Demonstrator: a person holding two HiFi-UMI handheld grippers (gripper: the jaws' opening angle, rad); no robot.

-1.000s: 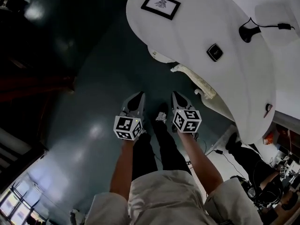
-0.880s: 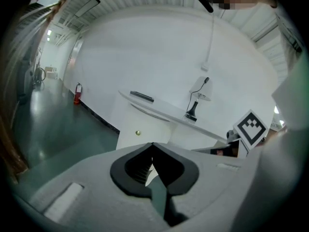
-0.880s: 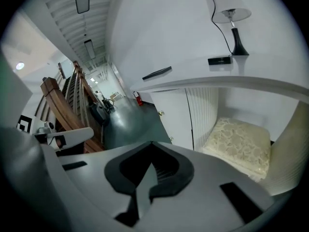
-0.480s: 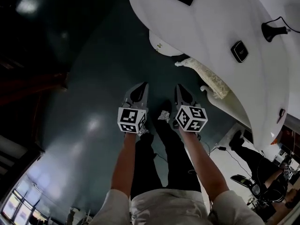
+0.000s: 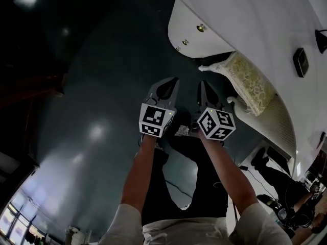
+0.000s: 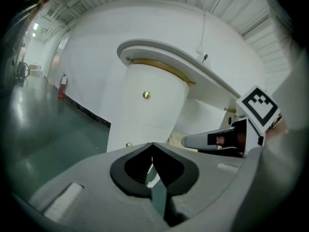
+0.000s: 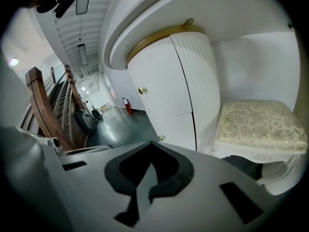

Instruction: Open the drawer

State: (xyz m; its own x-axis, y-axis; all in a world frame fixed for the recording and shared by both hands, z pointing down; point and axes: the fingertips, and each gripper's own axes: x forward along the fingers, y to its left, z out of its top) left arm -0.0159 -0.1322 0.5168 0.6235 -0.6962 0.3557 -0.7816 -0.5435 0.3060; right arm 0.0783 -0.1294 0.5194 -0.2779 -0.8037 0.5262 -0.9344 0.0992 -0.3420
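Note:
The white desk (image 5: 265, 19) has a rounded drawer pedestal (image 5: 196, 32) with gold knobs (image 5: 201, 28). In the left gripper view the upper drawer front (image 6: 154, 98) bears a knob (image 6: 146, 94), with a second knob (image 6: 128, 144) lower down. The right gripper view shows the same drawer fronts (image 7: 157, 88) and a knob (image 7: 141, 90). My left gripper (image 5: 172, 80) (image 6: 152, 144) and right gripper (image 5: 204, 83) (image 7: 151, 143) hang side by side short of the pedestal. Both are shut and hold nothing, and neither touches a knob.
A stool with a patterned cushion (image 5: 251, 81) (image 7: 256, 124) stands under the desk, right of the pedestal. Small black devices (image 5: 301, 62) lie on the desk top. Dark shiny floor (image 5: 97, 131) spreads left. A wooden stair rail (image 7: 46, 108) stands at left in the right gripper view.
Both grippers have sunk and moved nearer the desk. The drawer pedestal with its knobs and the stool now show more fully in the head view; the desk top has slid upward out of frame.

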